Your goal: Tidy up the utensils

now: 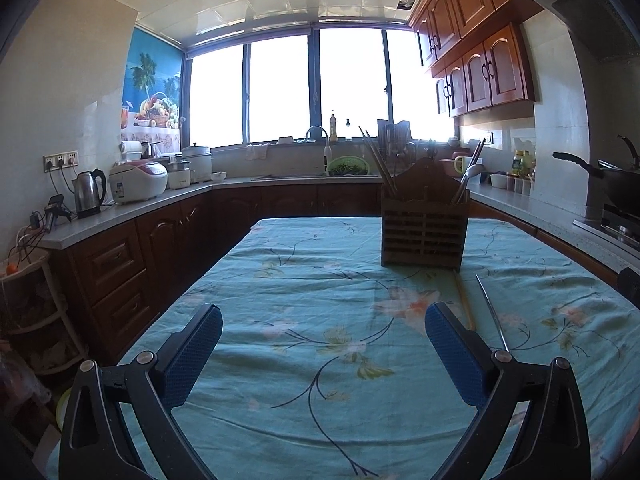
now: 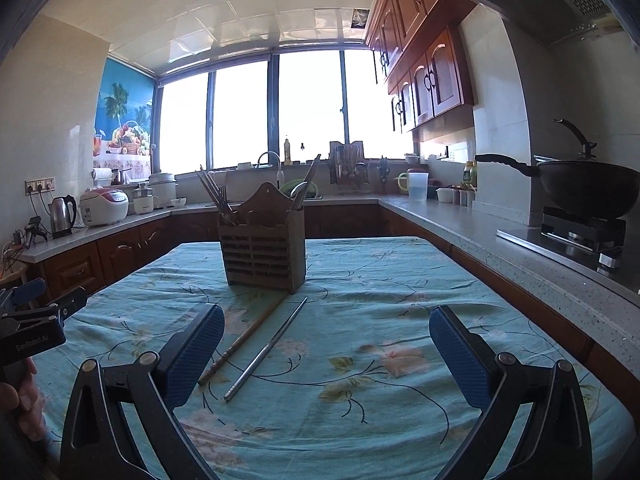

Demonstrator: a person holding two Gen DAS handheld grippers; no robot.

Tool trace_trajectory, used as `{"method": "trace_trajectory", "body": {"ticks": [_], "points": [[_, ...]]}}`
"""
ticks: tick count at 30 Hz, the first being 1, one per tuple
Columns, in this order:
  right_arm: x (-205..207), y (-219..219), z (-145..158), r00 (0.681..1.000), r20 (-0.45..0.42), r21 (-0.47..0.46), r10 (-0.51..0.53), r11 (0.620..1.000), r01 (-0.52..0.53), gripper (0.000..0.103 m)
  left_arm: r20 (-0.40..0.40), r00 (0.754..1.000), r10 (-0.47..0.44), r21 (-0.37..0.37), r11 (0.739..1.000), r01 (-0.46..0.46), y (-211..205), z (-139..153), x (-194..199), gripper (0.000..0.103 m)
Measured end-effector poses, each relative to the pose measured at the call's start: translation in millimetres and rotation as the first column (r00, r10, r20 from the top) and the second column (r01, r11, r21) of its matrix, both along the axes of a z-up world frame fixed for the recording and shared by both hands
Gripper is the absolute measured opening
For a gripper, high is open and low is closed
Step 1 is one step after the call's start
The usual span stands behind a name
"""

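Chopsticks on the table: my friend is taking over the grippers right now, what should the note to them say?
Left gripper: jaws open, holding nothing, low over the tablecloth.
Right gripper: jaws open, holding nothing, just short of the loose chopsticks.
Holder: upright on the table, already has chopsticks in its left slot and a spoon with more utensils in its right slot.
Left to do: the wooden chopstick and the metal chopstick lie side by side on the cloth in front of the holder. The right gripper looks closest, so probably pick them up with it and drop them in the holder.
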State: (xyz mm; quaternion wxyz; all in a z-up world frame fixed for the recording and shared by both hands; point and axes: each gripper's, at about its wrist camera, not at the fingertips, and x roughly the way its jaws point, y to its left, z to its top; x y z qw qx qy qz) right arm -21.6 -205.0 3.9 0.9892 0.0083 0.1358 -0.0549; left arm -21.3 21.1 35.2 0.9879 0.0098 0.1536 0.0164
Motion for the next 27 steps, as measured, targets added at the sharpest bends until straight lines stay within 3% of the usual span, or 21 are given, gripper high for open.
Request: {"method": "trace_trajectory", "body": {"ticks": [27], "points": [[2.3, -2.0, 0.4, 1.000, -0.013, 0.017, 0.015, 1.000, -0.015, 0.103, -0.001, 1.000, -0.007, 0.010, 1.000, 0.007, -5.5, -3.7, -4.0, 0.102]]}}
